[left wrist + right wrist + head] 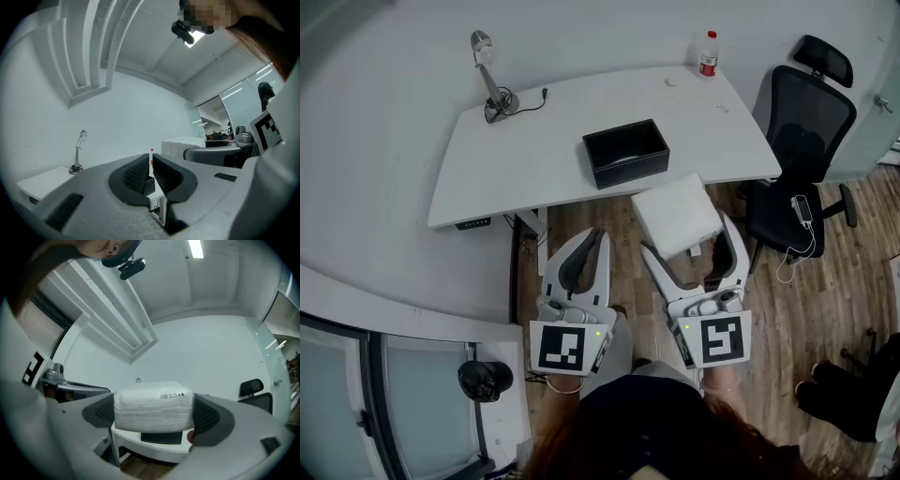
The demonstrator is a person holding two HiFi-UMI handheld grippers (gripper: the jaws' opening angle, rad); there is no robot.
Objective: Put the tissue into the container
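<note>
My right gripper (692, 242) is shut on a white pack of tissue (677, 215), held above the wooden floor just in front of the white desk (534, 150). In the right gripper view the tissue pack (153, 405) fills the gap between both pads, a date printed on its top edge. The black open container (625, 152) sits on the desk's near middle, beyond the pack. My left gripper (596, 242) hangs to the left of the right one, jaws nearly together and empty; in the left gripper view the left gripper (151, 174) points at the container (149, 184).
A desk lamp (490, 75) with its cable stands at the desk's back left. A red-capped bottle (708, 53) stands at the back right. A black office chair (797, 141) is right of the desk. A dark bag (486, 380) lies at lower left.
</note>
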